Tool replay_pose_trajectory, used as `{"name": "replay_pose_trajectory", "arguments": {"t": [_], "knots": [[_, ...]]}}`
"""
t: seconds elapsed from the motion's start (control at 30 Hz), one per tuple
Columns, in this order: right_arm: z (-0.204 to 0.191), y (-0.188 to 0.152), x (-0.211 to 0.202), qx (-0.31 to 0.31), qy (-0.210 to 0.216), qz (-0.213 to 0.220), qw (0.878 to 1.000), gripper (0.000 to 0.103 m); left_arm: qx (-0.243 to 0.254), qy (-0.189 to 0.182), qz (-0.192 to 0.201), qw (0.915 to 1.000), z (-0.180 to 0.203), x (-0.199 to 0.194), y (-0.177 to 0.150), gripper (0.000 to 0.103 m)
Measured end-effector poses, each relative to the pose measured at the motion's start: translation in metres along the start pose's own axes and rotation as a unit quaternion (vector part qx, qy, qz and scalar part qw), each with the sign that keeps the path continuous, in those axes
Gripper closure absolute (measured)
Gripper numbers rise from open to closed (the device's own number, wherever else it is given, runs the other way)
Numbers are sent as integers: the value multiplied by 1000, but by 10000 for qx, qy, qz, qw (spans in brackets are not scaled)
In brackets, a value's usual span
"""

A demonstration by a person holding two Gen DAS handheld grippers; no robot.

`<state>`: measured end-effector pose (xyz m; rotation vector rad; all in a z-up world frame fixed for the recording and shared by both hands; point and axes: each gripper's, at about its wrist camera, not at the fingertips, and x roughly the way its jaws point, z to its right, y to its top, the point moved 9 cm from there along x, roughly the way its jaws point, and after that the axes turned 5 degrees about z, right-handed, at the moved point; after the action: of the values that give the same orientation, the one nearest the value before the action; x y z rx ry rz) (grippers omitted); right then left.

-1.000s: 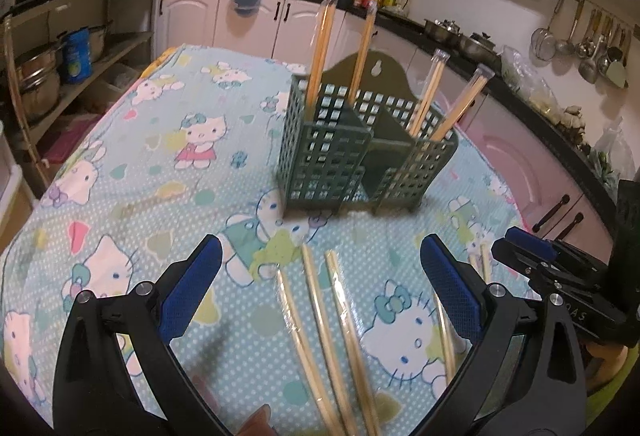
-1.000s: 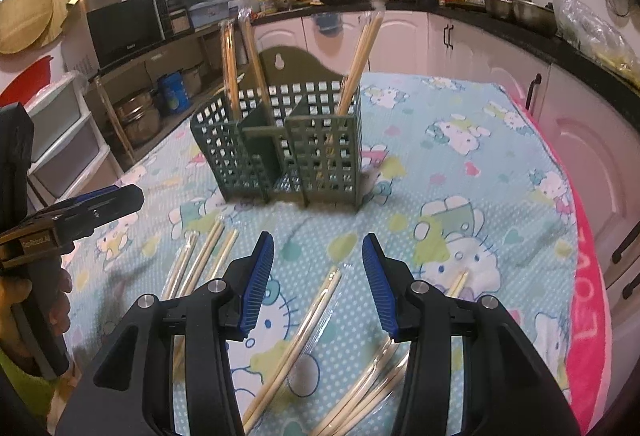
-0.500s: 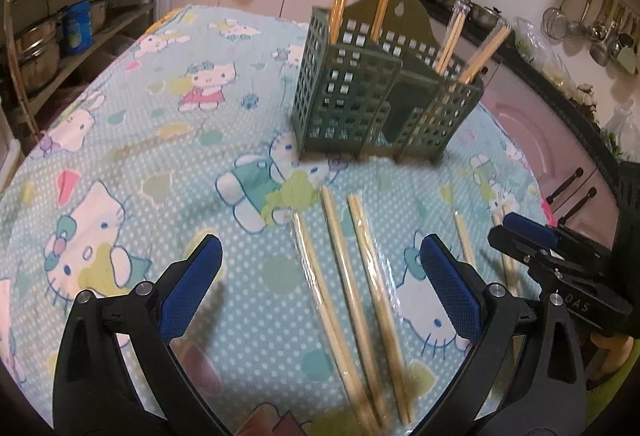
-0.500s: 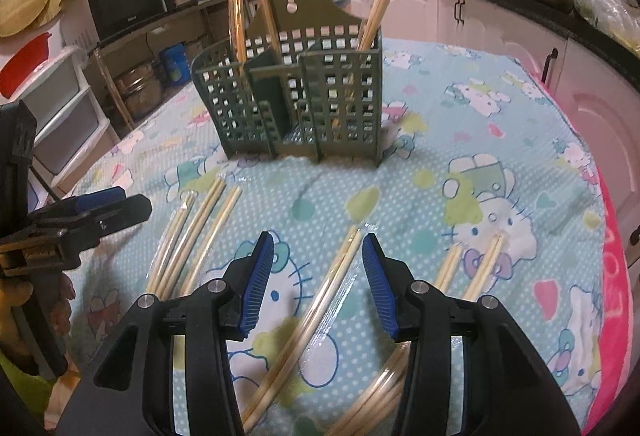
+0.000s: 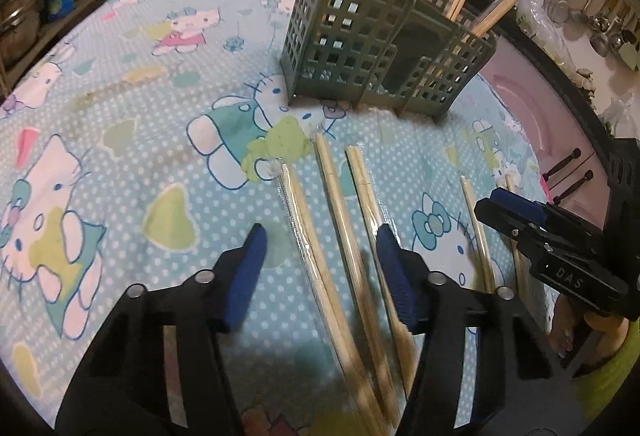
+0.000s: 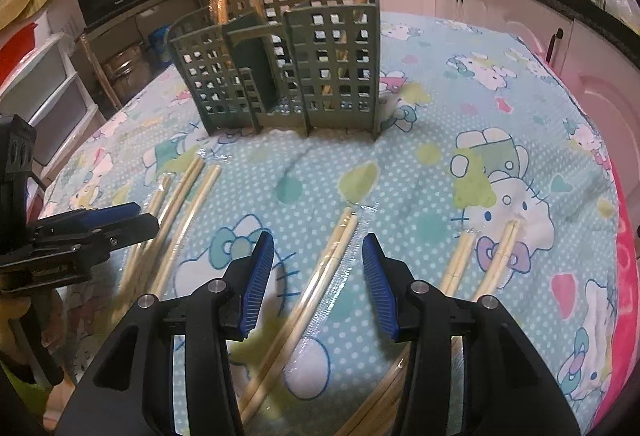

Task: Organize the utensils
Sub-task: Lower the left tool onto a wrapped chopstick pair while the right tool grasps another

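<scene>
left gripper (image 5: 320,256): lower centre, jaws closing around wrapped chopsticks (image 5: 340,220), pads not yet touching. green utensil caddy (image 5: 384,48): upper centre, on cartoon tablecloth (image 5: 120,156). right gripper (image 6: 318,268): half-open over one wrapped chopstick pair (image 6: 316,276), unheld.

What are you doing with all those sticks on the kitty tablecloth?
A person is tidying wrapped chopsticks into the green holder, using a hand-held gripper in each hand. Some pairs already stand in the holder. The left hand-held gripper is closing around two pairs lying on the tablecloth, but its pads are not yet pressing them. The right hand-held gripper hangs part-open over another pair, not gripping it. More pairs lie loose nearby.
</scene>
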<state>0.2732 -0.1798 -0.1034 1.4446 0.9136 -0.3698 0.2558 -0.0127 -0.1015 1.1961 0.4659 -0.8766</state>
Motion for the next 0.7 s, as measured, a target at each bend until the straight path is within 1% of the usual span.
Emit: {"name": "replay_pose_trajectory", "arguments": {"t": [0.1, 0.17, 0.23, 0.37, 0.53, 0.7], "knots": [[5, -1, 6, 47, -34, -111, 9999, 58, -38, -10, -79, 10000, -2, 3, 6, 63], [8, -2, 11, 104, -36, -191, 9998, 58, -83, -5, -138, 9999, -6, 8, 10, 69], [10, -2, 17, 174, -12, -270, 9995, 58, -122, -7, -172, 9998, -8, 11, 13, 72], [10, 1, 25, 162, -28, -346, 9993, 58, -190, -39, -222, 9996, -11, 17, 18, 73], [10, 9, 35, 158, -79, -420, 9990, 57, -134, 13, -248, 9996, -9, 22, 24, 73], [8, 14, 42, 130, -165, -439, 9988, 59, -104, 34, -257, 9996, -8, 26, 29, 73]]}}
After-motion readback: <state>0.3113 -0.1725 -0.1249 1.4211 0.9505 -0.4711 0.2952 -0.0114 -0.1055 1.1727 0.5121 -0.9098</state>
